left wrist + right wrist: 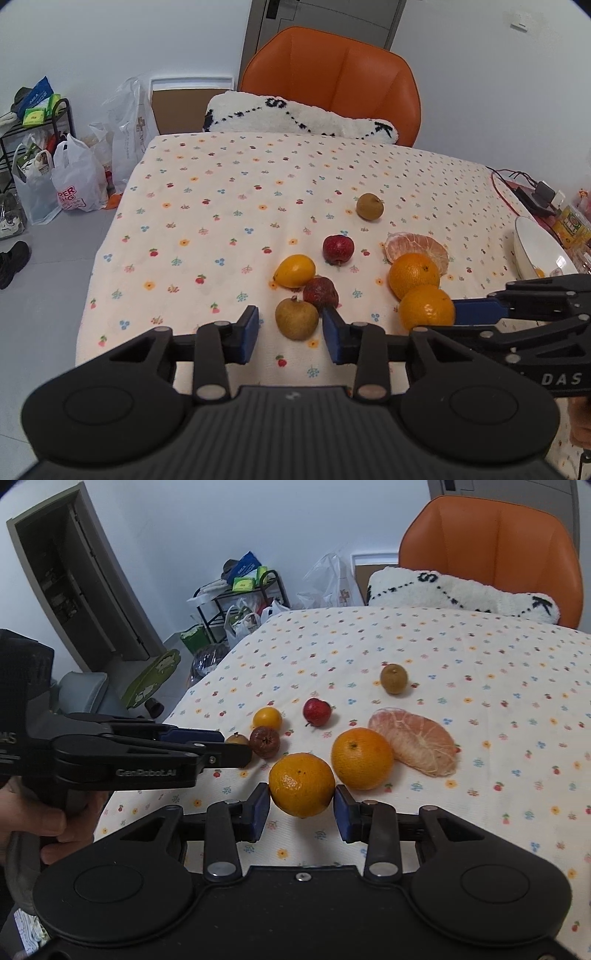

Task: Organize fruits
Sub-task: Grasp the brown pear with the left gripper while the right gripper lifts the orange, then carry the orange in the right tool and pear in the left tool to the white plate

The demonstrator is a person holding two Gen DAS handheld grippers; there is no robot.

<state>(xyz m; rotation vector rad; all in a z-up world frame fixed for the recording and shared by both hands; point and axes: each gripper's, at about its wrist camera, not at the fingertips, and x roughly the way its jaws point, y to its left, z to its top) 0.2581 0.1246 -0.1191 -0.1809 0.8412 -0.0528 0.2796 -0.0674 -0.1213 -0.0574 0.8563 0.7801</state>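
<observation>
**Fruit spread on the flowered desk, a hand-held gripper at each near cluster**

The desk (221, 177), covered in a cream cloth printed with small flowers, carries nine pieces of fruit. Behind its far edge stand an orange leather chair (332, 74) and a white fluffy cushion with black lettering (295, 118).

The peeled orange-pink citrus half (415, 744) is the largest fruit, lying right of the group. Two round whole oranges follow: the far orange (362, 758) touches the peeled half, and the near orange (301, 784) sits between the blue pads of the right hand-held gripper (301, 808). Its jaws stand spread on either side of that orange; whether the pads press it I cannot tell.

The left hand-held gripper (290, 332) is open, its pads flanking the near brown-green round fruit (296, 318) without clear contact. Just behind, touching that fruit, lies a dark wrinkled red fruit (320, 292), with a smooth yellow oval fruit (294, 270) beside it. A bright red small apple-like fruit (338, 249) lies apart further back, and a second brown-green round fruit (369, 206) lies farthest away.

Counted: two oranges, one peeled half, two brown-green, two red, one yellow. A white bowl (535, 251) sits at the desk's right edge with a yellow piece inside. A person's hand (44, 819) grips the left handle.
</observation>
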